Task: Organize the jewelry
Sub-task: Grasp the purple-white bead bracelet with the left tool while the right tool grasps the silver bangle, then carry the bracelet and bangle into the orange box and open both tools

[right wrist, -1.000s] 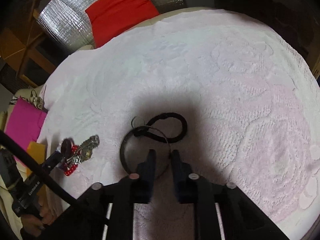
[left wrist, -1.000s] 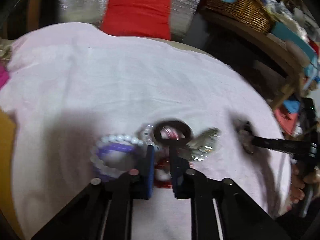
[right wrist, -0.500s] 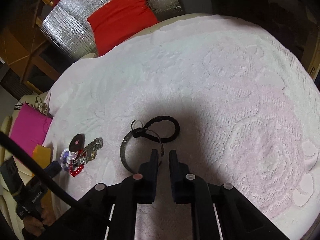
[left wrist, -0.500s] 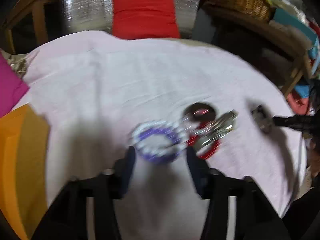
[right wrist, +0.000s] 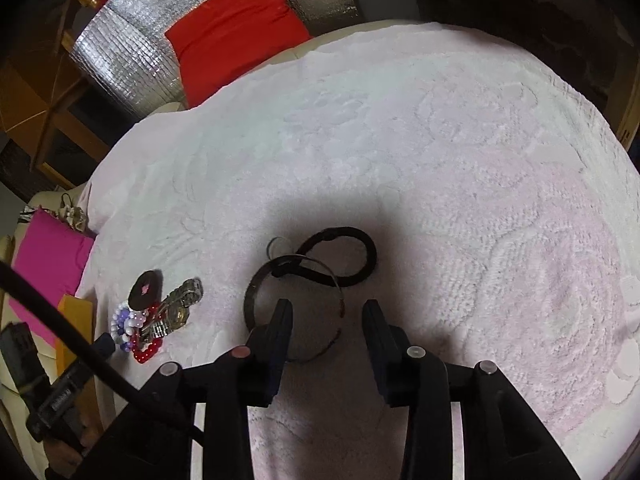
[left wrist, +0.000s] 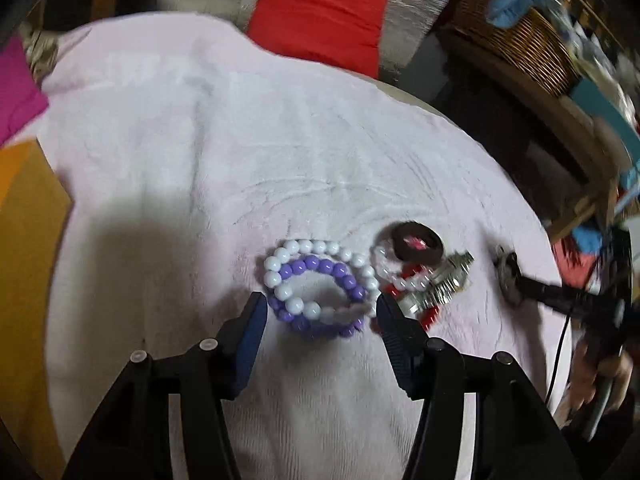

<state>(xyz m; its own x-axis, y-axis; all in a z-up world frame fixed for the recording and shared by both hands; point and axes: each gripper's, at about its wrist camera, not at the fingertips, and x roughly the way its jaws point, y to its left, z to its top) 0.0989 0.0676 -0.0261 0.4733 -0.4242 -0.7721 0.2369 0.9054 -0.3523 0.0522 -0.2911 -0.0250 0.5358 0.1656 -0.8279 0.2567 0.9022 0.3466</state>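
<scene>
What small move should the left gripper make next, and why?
Probably ease the left gripper forward and down, then close on the purple and white beaded bracelets. Its jaws stand open and empty, the bracelets lie loose on the pale pink textured cloth between the fingertips, and they touch the red bead strand, so a slow grip may avoid dragging that.

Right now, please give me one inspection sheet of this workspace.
Surface: pale pink embossed cloth, bare in the middle.
Job's things: white and purple bead bracelets, red bead bracelet, silver metal watch, round black ring in one pile; dark bangle and black cord loop apart from it.
Clutter: nothing seen.
Grippers: left claw open around bead bracelets; right claw just opened, over bangle.
Cables: black cable.
Surroundings: red cushion, wicker basket.
</scene>
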